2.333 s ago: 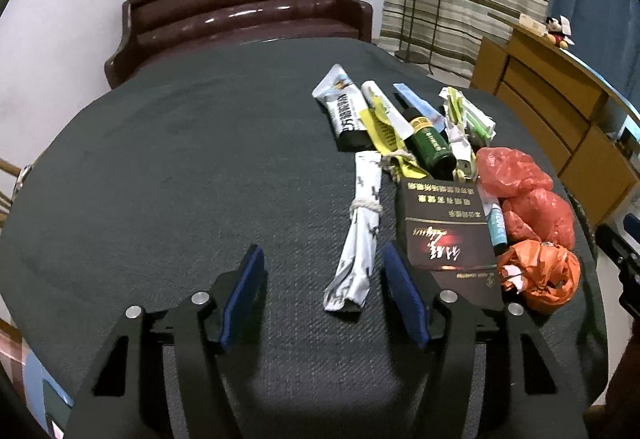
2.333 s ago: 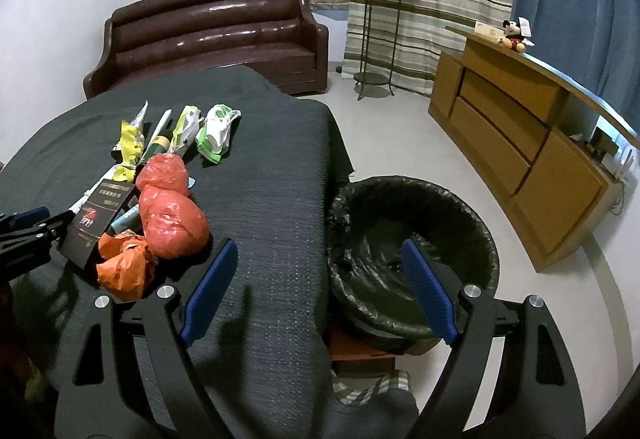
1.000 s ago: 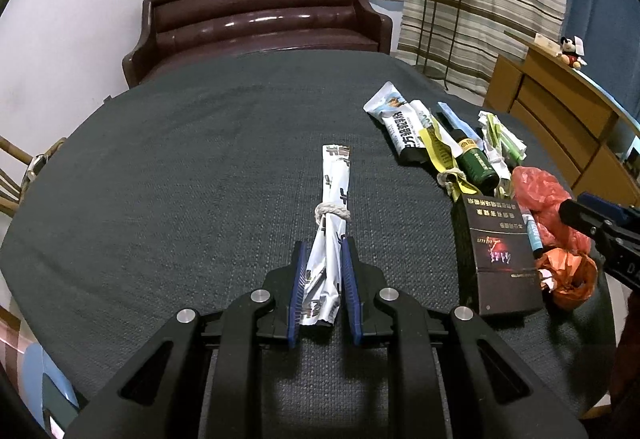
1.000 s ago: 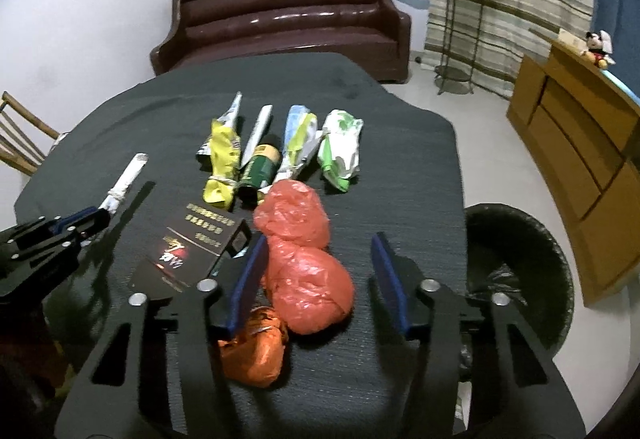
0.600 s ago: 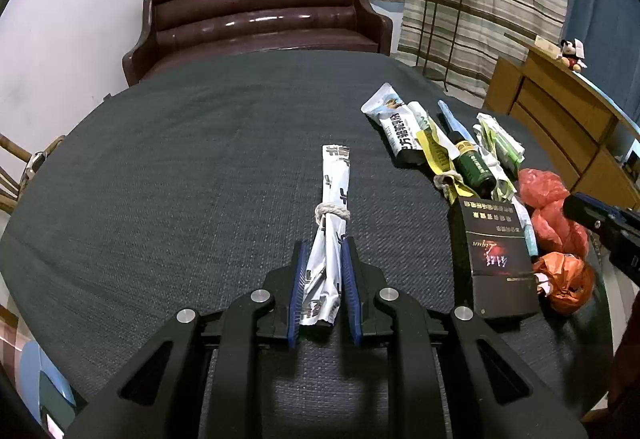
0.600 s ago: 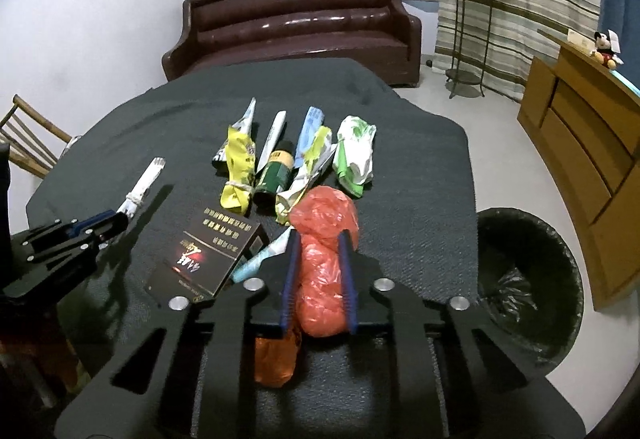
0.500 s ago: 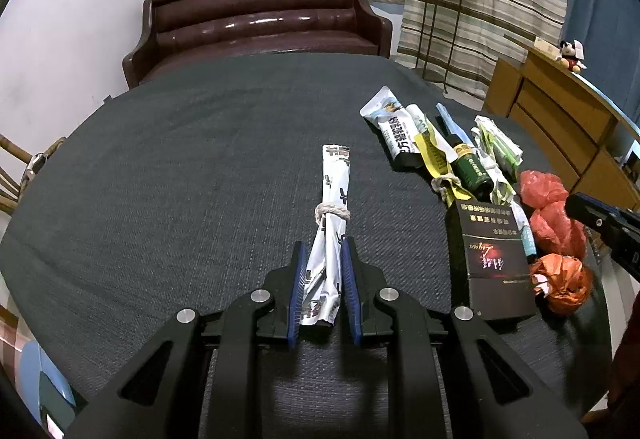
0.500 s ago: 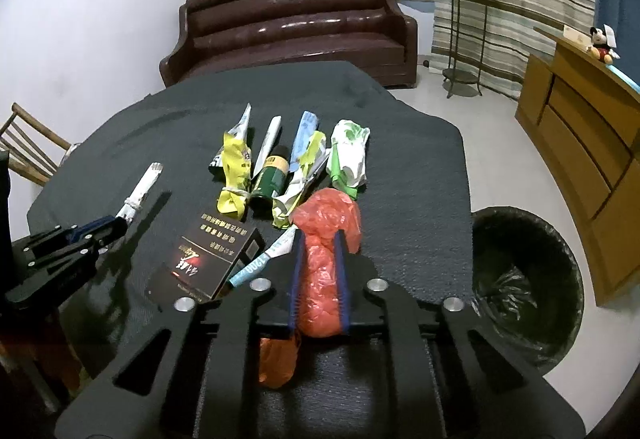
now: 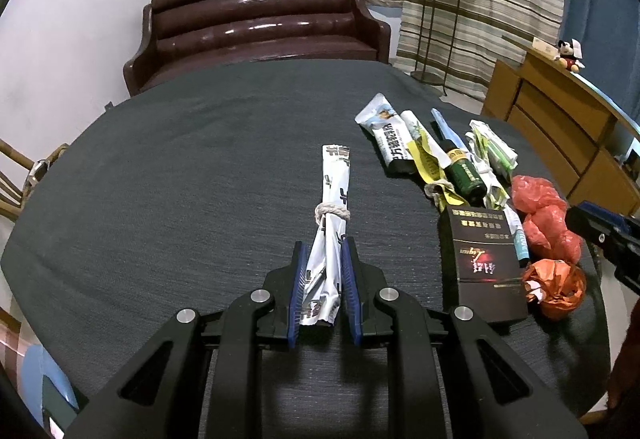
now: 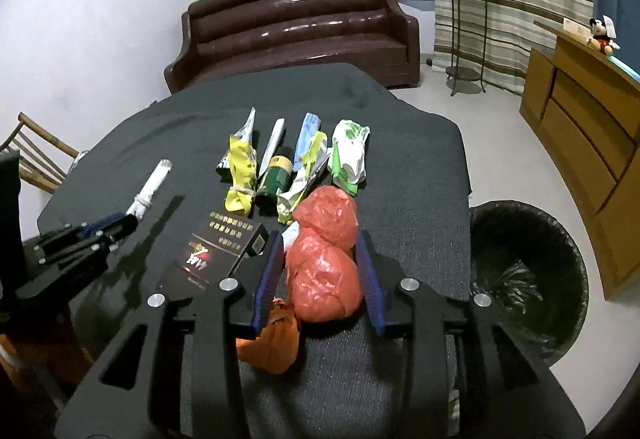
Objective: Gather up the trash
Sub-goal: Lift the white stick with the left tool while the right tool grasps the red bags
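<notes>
- Dark grey tablecloth [image 9: 180,179] covers a round table that fills both wrist views, with a brown leather sofa [image 9: 256,23] beyond its far edge and a black-lined trash bin [image 10: 524,279] on the floor off the table's right side.
- Nearest the left gripper [image 9: 324,291]: its blue pads are clamped on the near end of a white wrapper tied with string [image 9: 332,199]. The wrapper's long axis runs straight away from the fingers, and its far end lies on the cloth.
- Nearest the right gripper [image 10: 320,279]: the jaws have just been opening, and the red plastic bag [image 10: 324,263], knotted into two lobes, sits between the pads. Its long axis also points away from the fingers. Whether the pads press it now is doubtful; a slight gap seems to show on the right side.
- Just below the right gripper's left finger lies an orange crumpled bag [image 10: 272,339], and a black carton [image 10: 212,251] lies just beside it to the left.
- Farther out, a row of wrappers and a green bottle [image 10: 274,179] lie side by side, long axes toward the sofa.
- The bin lies to the right of the right gripper, so that hand is much the nearer; the left hand would have to cross the whole pile.
- Bare cloth and the table's right edge stand between the red bag and the bin, so that path looks open.
</notes>
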`<state>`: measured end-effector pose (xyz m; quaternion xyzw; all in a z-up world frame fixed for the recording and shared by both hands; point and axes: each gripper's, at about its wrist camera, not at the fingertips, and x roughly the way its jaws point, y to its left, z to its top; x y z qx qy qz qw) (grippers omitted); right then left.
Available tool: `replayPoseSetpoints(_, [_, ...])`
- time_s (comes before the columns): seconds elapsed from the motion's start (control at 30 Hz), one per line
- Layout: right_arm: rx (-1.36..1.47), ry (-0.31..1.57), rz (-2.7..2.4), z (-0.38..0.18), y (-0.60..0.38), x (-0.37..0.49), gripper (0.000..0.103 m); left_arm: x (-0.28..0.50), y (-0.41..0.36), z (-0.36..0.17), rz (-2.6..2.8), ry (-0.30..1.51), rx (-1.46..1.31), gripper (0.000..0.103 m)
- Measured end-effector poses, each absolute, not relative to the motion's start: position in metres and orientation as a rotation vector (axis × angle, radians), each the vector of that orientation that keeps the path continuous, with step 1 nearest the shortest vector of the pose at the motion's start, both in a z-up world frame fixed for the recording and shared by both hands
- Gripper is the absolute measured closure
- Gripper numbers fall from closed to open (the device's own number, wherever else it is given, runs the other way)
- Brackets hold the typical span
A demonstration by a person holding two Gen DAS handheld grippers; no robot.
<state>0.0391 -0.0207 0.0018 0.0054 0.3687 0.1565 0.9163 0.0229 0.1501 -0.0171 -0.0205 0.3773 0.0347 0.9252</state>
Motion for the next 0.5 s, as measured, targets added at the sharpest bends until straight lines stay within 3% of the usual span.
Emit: replayPoseSetpoints(0.5, [-0.041,0.811,0.331,-0.013,-0.012,0.043,0.068,0.023,0.151,-0.024,0.075,0.778,-0.045,0.084])
